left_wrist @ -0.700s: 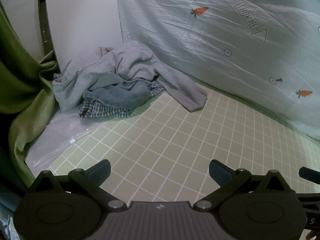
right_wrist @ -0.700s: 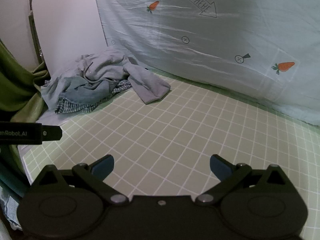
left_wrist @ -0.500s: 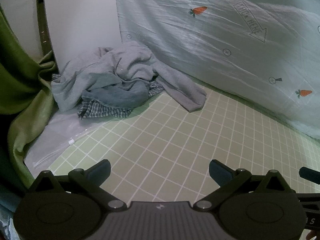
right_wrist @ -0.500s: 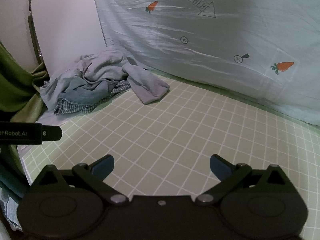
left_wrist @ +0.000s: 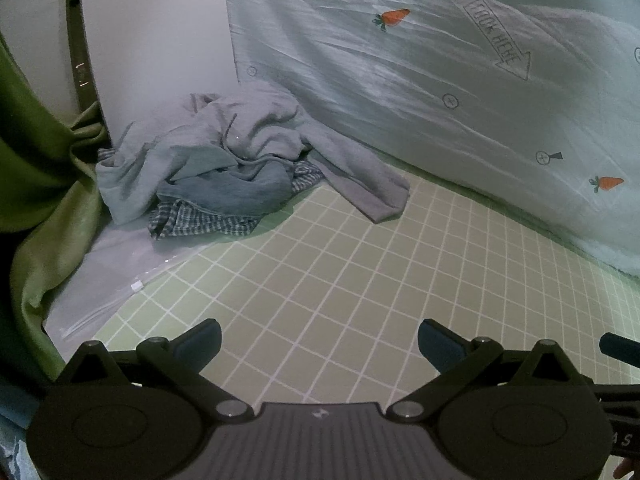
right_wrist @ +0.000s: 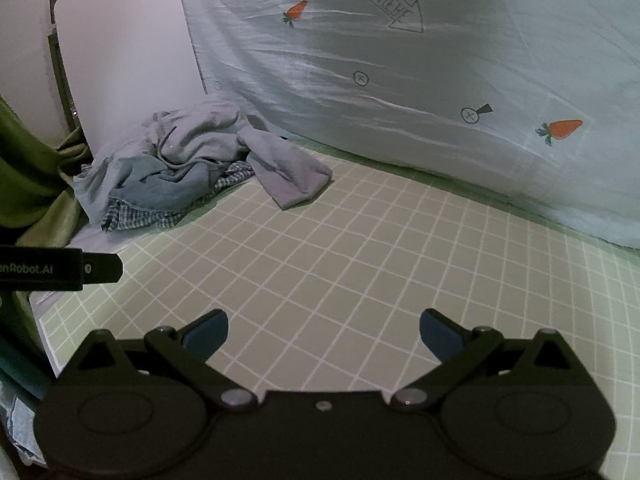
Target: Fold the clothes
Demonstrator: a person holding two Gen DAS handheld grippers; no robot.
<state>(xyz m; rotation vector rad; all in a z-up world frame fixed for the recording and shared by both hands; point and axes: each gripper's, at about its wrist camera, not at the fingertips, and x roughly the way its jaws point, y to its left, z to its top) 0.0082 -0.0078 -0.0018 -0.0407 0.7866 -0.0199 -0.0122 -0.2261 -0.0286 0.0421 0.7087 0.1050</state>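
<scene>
Ahead and up-left of both grippers, well apart: heap of clothes [left_wrist: 224,164] on the green grid mat [left_wrist: 360,280], one grey sleeve [left_wrist: 360,184] trailing rightward. Nearer to the left gripper [left_wrist: 320,344], by judgement; jaws spread wide, empty, angled downward. Right gripper [right_wrist: 322,334] likewise spread, empty

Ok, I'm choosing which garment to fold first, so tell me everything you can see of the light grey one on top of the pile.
The light grey garment looks like soft, thick jersey, crumpled and unfolded, with a drawcord trailing across its middle. It lies on top of the pile, over a blue-grey garment and a checked garment. One long sleeve-like part stretches out flat onto the green grid mat. Its back leans against the white panel and the carrot-print sheet. Neither gripper touches it.
</scene>
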